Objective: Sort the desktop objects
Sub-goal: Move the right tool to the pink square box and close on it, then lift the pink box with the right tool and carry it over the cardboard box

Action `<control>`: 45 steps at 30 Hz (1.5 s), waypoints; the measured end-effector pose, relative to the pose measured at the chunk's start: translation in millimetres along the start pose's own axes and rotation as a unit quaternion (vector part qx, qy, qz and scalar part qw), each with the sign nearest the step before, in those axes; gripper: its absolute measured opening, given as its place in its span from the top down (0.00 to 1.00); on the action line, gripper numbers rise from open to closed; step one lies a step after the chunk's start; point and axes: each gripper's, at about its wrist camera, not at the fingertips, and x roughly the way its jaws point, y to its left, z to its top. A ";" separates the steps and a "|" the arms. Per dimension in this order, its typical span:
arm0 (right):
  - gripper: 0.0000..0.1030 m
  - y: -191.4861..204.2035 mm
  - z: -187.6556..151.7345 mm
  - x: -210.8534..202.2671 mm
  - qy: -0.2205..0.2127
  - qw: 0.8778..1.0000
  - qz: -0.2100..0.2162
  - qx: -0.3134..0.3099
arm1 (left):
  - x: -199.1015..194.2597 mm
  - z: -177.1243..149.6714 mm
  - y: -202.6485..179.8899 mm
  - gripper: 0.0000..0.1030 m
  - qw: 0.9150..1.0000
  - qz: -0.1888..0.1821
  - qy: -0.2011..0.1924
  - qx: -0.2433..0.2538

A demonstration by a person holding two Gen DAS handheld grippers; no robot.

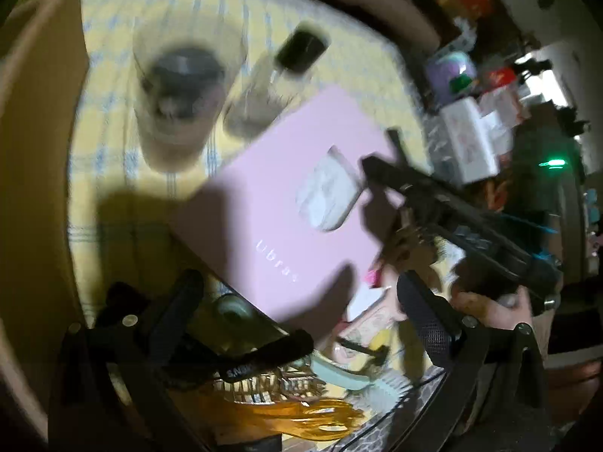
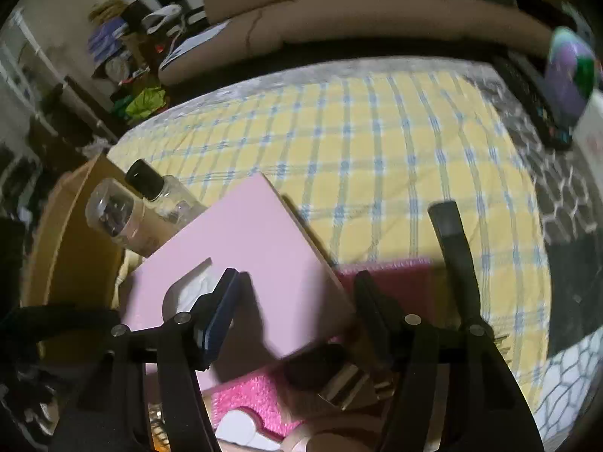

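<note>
A flat pink box point(image 1: 271, 203) marked "Ubras", with a window showing white tissue point(image 1: 328, 192), lies tilted over clutter on the yellow checked cloth point(image 2: 377, 143). In the right wrist view the box point(image 2: 256, 248) has its near corner between my right gripper's point(image 2: 296, 301) half-spread fingers. The left pad point(image 2: 222, 301) hovers over the top face and the right finger sits past the box's edge, so neither presses. My left gripper point(image 1: 301, 309) stands wide open around the box's lower corner. The right gripper point(image 1: 380, 167) also shows at the box's right edge.
A clear jar point(image 1: 177, 86) and a black-capped bottle point(image 1: 297, 52) stand beside a cardboard wall point(image 1: 34, 158). Pink sponge point(image 2: 245, 395), a metal clip point(image 2: 346, 380) and a black handle point(image 2: 452, 233) lie near the box. A purple cup point(image 2: 569, 71) sits far right.
</note>
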 end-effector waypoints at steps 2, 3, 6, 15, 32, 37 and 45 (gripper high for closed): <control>0.30 2.9 -1.3 3.2 0.003 1.000 -0.003 -0.004 | 7.3 1.7 4.4 0.00 1.000 -0.014 0.001 -0.010; 0.29 2.9 -1.3 4.2 0.004 1.000 -0.002 -0.005 | 8.7 2.0 5.9 0.01 1.000 -0.015 -0.001 -0.015; 0.28 0.2 -0.7 4.1 0.012 1.000 0.011 -0.001 | 8.0 0.0 6.6 0.01 1.000 -0.026 -0.005 -0.016; 0.28 16.9 -3.3 -74.7 -0.072 0.997 0.026 -0.016 | -44.6 -4.8 -18.3 0.01 0.994 -0.094 -0.050 0.012; 0.28 188.2 -19.6 -217.8 -0.153 0.977 0.138 -0.062 | -289.0 -94.9 39.6 0.01 0.968 -0.155 -0.195 0.032; 0.28 270.7 -12.6 -161.5 -0.104 0.972 0.192 -0.082 | -328.4 -127.6 121.0 0.01 0.967 -0.123 -0.221 -0.014; 0.28 325.0 -5.7 -61.8 -0.045 0.972 0.218 -0.071 | -320.7 -152.4 204.1 0.01 0.966 -0.116 -0.224 -0.065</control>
